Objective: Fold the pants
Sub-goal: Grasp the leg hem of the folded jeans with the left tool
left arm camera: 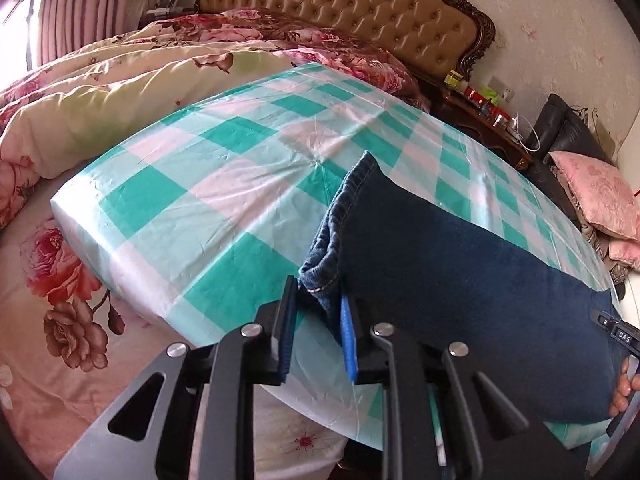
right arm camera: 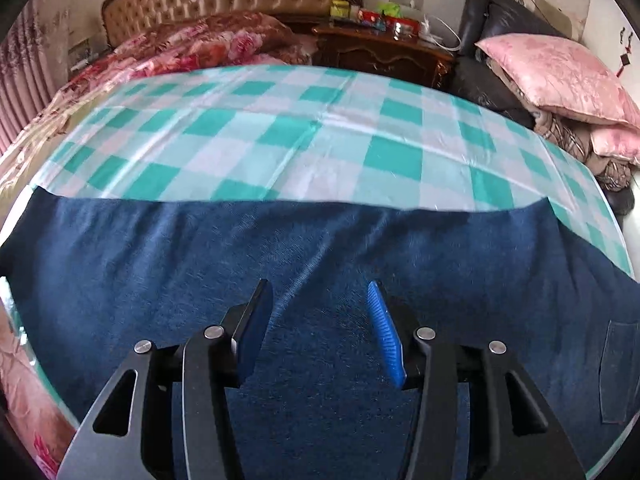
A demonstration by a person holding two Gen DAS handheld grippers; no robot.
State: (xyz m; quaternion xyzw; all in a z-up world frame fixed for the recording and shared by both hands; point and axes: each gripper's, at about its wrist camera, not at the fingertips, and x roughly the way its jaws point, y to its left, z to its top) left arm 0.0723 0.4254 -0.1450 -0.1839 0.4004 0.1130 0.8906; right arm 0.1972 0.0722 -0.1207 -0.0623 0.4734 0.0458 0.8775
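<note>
Dark blue jeans (left arm camera: 460, 272) lie folded lengthwise on a green-and-white checked cloth (left arm camera: 208, 184). My left gripper (left arm camera: 318, 294) sits at the hem end; bunched leg cuffs (left arm camera: 320, 280) lie between its jaws, which stand partly apart and do not clamp the denim. In the right wrist view the jeans (right arm camera: 200, 248) fill the lower half, with a back pocket (right arm camera: 618, 372) at the right. My right gripper (right arm camera: 318, 294) is open and empty, just over the flat denim. The right gripper and the hand holding it also show at the left wrist view's right edge (left arm camera: 622, 364).
The checked cloth (right arm camera: 320, 136) covers a raised flat surface on a floral bed (left arm camera: 60, 280). A rolled quilt (left arm camera: 100, 92) and a tufted headboard (left arm camera: 340, 4) lie beyond. A cluttered dark nightstand (right arm camera: 380, 52) and pink pillows (right arm camera: 560, 76) stand at the right.
</note>
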